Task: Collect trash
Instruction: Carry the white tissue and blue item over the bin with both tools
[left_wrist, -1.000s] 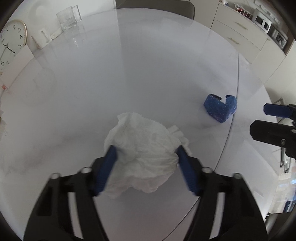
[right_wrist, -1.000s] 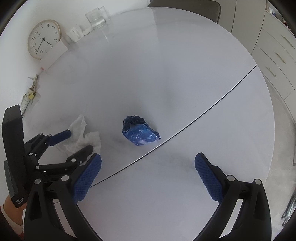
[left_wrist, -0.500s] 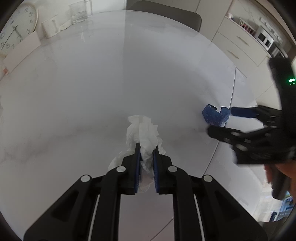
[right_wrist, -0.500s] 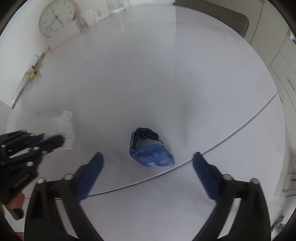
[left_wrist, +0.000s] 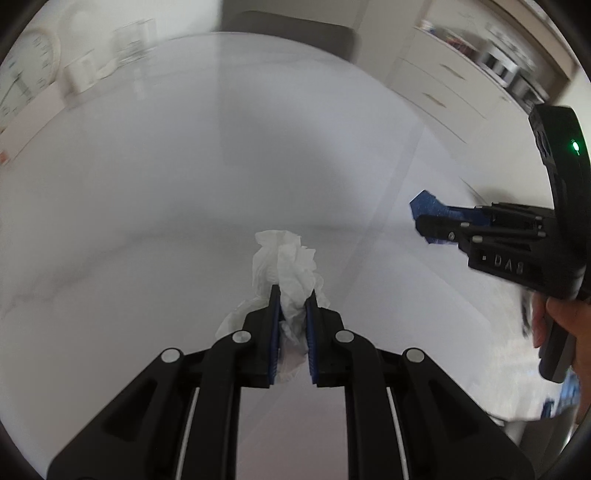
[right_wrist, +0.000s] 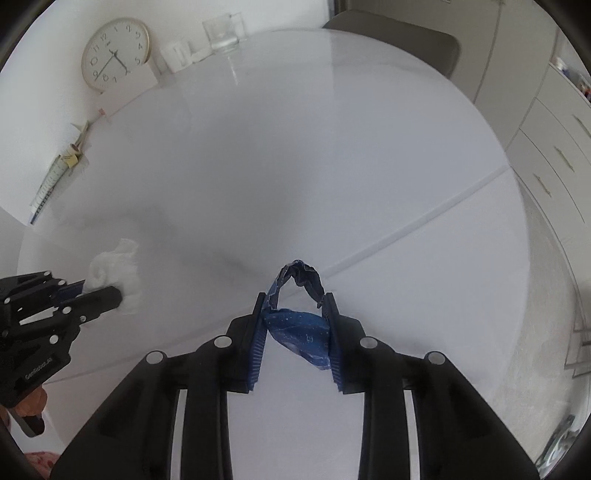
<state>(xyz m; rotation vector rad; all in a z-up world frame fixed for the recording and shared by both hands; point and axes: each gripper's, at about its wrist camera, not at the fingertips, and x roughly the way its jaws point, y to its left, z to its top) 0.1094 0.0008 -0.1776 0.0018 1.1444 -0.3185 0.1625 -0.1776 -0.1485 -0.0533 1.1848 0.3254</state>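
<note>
Readable markings — few, and mostly partial

The wall clock (right_wrist: 115, 54) is showing numerals 1 to 12; white lettering on the left gripper (right_wrist: 96, 297) body and on the right gripper (left_wrist: 428, 220) body — mirrored-looking — is staying too unclear to read.

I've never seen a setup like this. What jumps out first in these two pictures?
Two black hand-held grippers over a round white table. The left gripper is shut on a crumpled white tissue; the right gripper is closing on a crinkled blue wrapper between its jaws. A wall clock sits at the far left.
</note>
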